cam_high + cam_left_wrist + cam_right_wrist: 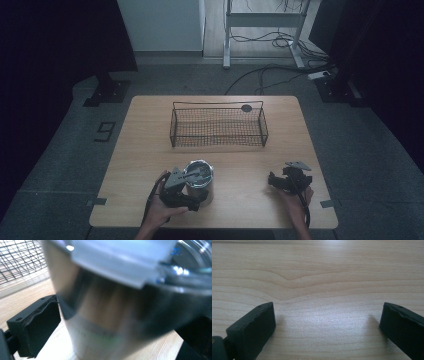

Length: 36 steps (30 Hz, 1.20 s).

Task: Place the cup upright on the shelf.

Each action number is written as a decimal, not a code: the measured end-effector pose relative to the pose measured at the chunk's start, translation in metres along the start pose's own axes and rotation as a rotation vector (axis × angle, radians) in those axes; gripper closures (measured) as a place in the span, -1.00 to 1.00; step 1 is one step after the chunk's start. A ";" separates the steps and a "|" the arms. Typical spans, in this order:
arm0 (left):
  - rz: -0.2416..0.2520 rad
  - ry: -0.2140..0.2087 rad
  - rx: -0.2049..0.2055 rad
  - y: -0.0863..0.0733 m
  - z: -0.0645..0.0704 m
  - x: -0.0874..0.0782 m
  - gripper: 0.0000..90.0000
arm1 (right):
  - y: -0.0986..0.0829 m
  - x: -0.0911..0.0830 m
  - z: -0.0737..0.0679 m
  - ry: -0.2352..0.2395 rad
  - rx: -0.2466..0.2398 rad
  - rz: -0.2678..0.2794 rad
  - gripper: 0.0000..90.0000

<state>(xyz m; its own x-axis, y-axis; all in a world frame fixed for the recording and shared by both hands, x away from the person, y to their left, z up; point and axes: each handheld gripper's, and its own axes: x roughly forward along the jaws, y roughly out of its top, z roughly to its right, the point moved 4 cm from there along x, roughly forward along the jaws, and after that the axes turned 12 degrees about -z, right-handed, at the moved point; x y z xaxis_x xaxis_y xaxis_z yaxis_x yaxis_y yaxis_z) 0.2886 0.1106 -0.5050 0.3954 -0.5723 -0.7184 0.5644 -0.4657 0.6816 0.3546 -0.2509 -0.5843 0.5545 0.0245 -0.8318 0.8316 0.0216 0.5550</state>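
Near the wooden surface's [150, 145] front edge, the left gripper's [192, 192] fingers straddle the lidded steel tumbler [200, 182], contact unclear; the right gripper [327, 322] gapes wide, empty.

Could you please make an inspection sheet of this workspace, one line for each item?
Surface: light wooden table, bare around the things.
Job's things: steel tumbler with clear lid, upright near the front edge; wire basket at the far middle, nothing seen inside.
Clutter: nothing seen on the table.
Grippers: left gripper with jaws either side of the tumbler, contact cannot be told; right gripper open over bare wood, holding nothing.
Cables: one trails from each gripper toward the person; more lie on the floor by the metal frame.
Surroundings: grey floor, dark curtains at both sides, white panel behind.
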 end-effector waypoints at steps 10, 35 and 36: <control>0.005 0.024 0.009 0.004 0.001 0.010 -1.00 | 0.000 0.000 0.000 0.000 0.001 0.000 -1.00; 0.083 0.080 -0.032 0.005 -0.005 0.002 -0.92 | 0.000 0.000 0.000 0.000 -0.001 0.000 -1.00; 0.089 0.080 -0.033 0.006 -0.006 0.000 -0.92 | 0.000 0.000 0.000 0.000 0.000 0.000 -1.00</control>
<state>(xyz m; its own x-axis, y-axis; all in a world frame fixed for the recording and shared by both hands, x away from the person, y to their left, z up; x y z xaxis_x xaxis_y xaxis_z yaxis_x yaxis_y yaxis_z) 0.2962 0.1115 -0.5022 0.5009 -0.5537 -0.6652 0.5477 -0.3924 0.7390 0.3546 -0.2510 -0.5843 0.5541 0.0243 -0.8321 0.8318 0.0220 0.5546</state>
